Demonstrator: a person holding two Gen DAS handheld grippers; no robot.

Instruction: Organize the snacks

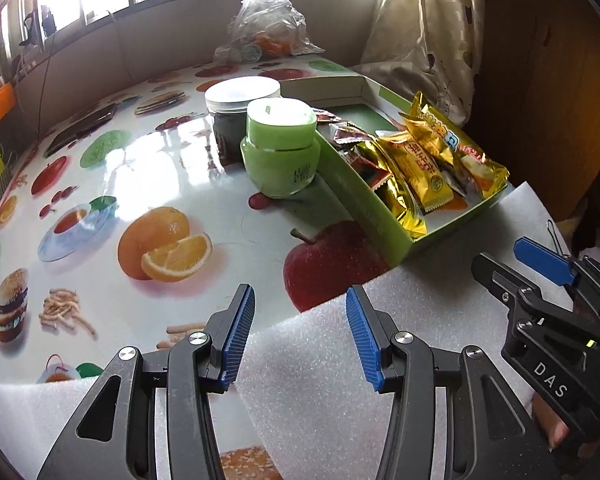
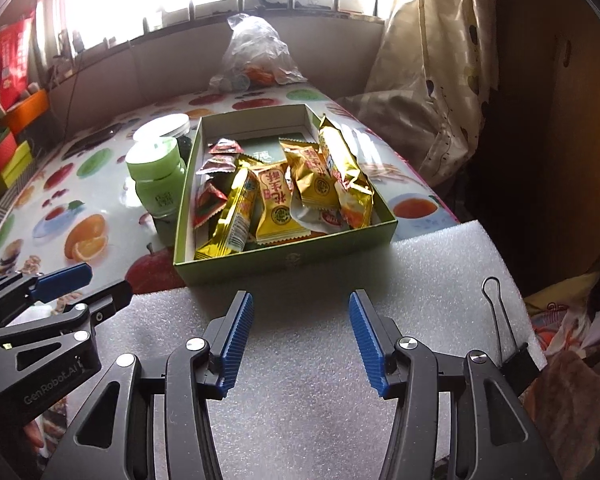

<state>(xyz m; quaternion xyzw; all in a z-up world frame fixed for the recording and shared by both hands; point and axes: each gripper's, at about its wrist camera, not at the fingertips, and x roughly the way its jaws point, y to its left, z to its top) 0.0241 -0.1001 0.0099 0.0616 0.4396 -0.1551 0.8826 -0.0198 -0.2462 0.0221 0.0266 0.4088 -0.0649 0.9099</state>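
The surface point(image 2: 112, 148), covered in a fruit-print cloth, carries a white foam sheet point(image 2: 308, 320) along its near edge, and both hand-held grippers hover over that sheet. Just beyond the foam's far edge sits the green cardboard box point(image 2: 284, 260), open-topped, its long axis running away from the grippers toward the window. It lies dead ahead of the right hand-held gripper point(image 2: 301, 336), which is released, jaws spread wide with nothing between them. From the left hand-held gripper point(image 1: 301, 332), likewise released and empty, the box stands ahead and off to the right, so the right one looks the nearer and better lined up.

Inside the box, gold snack packets point(image 2: 278, 204) lie heaped, mostly lengthwise along the box, with smaller red sachets point(image 2: 210, 196) against the left wall. A green jar point(image 2: 156, 176) stands just beside that wall, outside.
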